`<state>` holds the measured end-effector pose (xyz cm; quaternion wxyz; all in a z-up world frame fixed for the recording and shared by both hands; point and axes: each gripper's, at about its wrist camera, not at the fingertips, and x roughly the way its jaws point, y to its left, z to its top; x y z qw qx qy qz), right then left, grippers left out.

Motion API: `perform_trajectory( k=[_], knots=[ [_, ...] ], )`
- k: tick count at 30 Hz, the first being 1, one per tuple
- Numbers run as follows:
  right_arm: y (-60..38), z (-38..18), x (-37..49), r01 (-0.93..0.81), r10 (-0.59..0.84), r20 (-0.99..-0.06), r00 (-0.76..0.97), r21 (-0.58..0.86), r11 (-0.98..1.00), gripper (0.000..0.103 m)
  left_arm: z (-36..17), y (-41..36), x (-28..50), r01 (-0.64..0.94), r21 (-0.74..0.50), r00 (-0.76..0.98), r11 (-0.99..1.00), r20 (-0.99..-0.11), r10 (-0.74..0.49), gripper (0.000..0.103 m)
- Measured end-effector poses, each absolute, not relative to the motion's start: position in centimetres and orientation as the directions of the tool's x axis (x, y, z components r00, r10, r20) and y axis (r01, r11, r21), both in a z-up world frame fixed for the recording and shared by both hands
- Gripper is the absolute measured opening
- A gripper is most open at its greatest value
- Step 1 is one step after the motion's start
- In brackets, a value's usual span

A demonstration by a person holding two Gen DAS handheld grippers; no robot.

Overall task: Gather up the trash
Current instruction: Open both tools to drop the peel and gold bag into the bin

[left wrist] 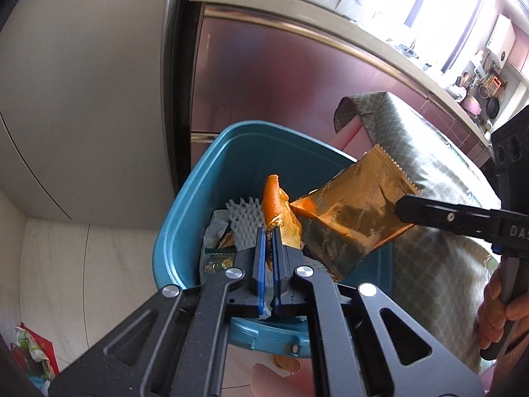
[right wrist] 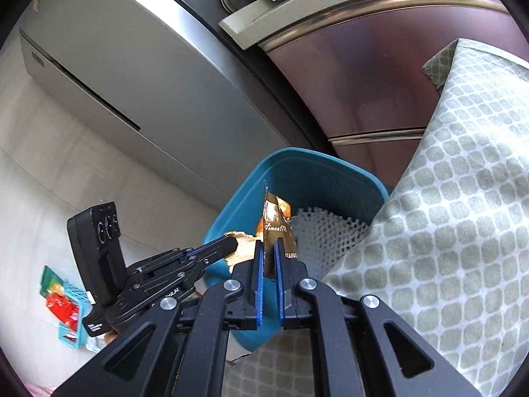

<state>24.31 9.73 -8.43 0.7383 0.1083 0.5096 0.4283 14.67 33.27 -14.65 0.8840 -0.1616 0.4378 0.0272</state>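
Fingertips first: our left gripper (left wrist: 269, 231) pinches a piece of orange peel (left wrist: 272, 198), and our right gripper (right wrist: 268, 248) clamps a gold foil wrapper (right wrist: 276, 228), both jaws closed on their loads. We hold them over the open teal bin (left wrist: 185, 218), already part-filled with trash, apparently ready to drop them in.

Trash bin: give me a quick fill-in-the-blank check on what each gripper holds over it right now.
1. The left gripper is shut on an ____ peel.
2. The right gripper is shut on a gold ____.
3. Both pieces hang over the open top of a ____ bin.
4. Inside the bin lies a white foam ____.

Missing words: orange; wrapper; blue; net
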Motion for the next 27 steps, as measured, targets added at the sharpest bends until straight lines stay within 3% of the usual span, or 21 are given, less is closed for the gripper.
perform_trajectory(
  k=[6, 13, 19, 27],
  knots=[
    [9.6, -7.7, 24.2, -0.535, 0.709, -0.682, 0.179, 0.537, 0.652, 0.028, -16.2, 32.5, 15.3, -0.187, -0.244, 0.59, 0.952, -0.802, -0.09, 0.006],
    [7.8, -7.4, 23.6, -0.529, 0.716, -0.67, 0.197, 0.542, 0.653, 0.03, -15.7, 31.5, 14.9, -0.168, -0.253, 0.61, 0.953, -0.786, -0.101, 0.006],
    [5.7, -6.5, 22.9, -0.532, 0.737, -0.641, 0.215, 0.555, 0.639, 0.035, -13.1, 29.3, 14.5, -0.108, -0.241, 0.658, 0.965, -0.745, -0.112, 0.016],
    [0.6, -3.7, 20.0, -0.552, 0.764, -0.583, 0.275, 0.555, 0.622, 0.039, -8.7, 24.8, 14.3, 0.018, -0.239, 0.721, 0.971, -0.67, -0.178, 0.018]
  ],
)
